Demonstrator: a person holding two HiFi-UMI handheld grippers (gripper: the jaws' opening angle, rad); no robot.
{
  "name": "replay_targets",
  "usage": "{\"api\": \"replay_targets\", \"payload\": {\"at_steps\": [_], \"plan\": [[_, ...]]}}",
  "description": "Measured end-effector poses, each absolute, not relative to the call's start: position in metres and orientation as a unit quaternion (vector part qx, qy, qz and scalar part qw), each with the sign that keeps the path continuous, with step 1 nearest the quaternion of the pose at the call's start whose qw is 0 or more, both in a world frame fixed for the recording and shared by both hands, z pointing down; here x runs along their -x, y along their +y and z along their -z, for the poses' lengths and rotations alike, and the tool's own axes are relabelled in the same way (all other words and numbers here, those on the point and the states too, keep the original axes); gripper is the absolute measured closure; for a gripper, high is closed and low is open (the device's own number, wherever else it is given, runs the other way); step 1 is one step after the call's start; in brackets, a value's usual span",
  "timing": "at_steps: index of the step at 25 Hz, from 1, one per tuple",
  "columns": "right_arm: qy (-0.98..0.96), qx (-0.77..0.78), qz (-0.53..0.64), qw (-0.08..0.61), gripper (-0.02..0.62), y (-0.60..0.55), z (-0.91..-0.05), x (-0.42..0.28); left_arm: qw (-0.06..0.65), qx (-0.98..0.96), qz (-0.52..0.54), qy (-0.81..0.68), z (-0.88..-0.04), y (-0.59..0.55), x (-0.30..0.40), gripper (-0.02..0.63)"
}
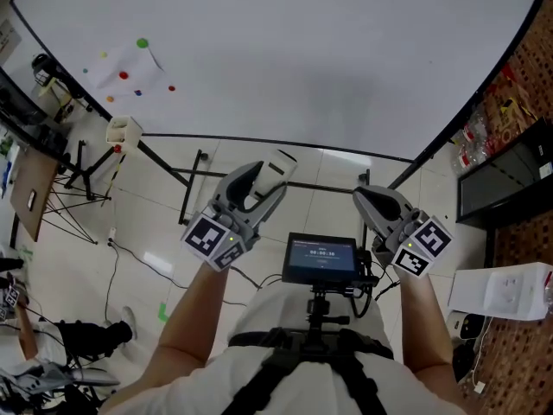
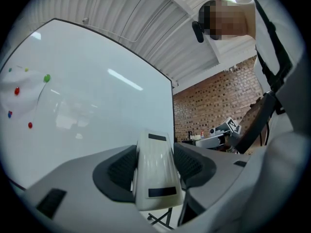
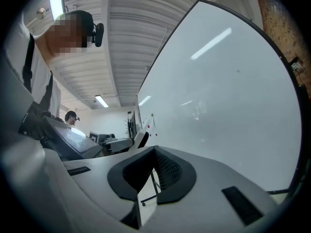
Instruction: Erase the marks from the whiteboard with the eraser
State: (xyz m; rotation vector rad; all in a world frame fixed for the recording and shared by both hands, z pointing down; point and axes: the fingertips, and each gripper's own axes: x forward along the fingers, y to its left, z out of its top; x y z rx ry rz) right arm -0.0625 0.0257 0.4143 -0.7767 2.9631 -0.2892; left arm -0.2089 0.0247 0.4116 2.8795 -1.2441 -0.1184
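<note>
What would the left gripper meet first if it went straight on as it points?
Probably the large white whiteboard; the white block eraser clamped in the left gripper would touch first. Depth is unclear.

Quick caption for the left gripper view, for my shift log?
Left gripper clamps the white eraser, facing the whiteboard with coloured dots at its left edge.

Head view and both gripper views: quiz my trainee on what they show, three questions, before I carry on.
1. What does the left gripper hold?
2. True or false: the right gripper's jaws stand wide apart.
3. In the head view, the green dot on the whiteboard sits: A upper left, B centre, C lower right.
Key: 1 the eraser; 2 false, they are together; 3 A.
</note>
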Motion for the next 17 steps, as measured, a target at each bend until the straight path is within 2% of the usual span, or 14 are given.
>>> {"api": "replay_targets", "payload": {"at_steps": [17], "plan": [[0.960,0.242,0.133,0.040,0.578,0.024,-0.435,0.060,0.018,-0.922,0.009,-0.388,-0.439,0.034,0.196,0.337]]}}
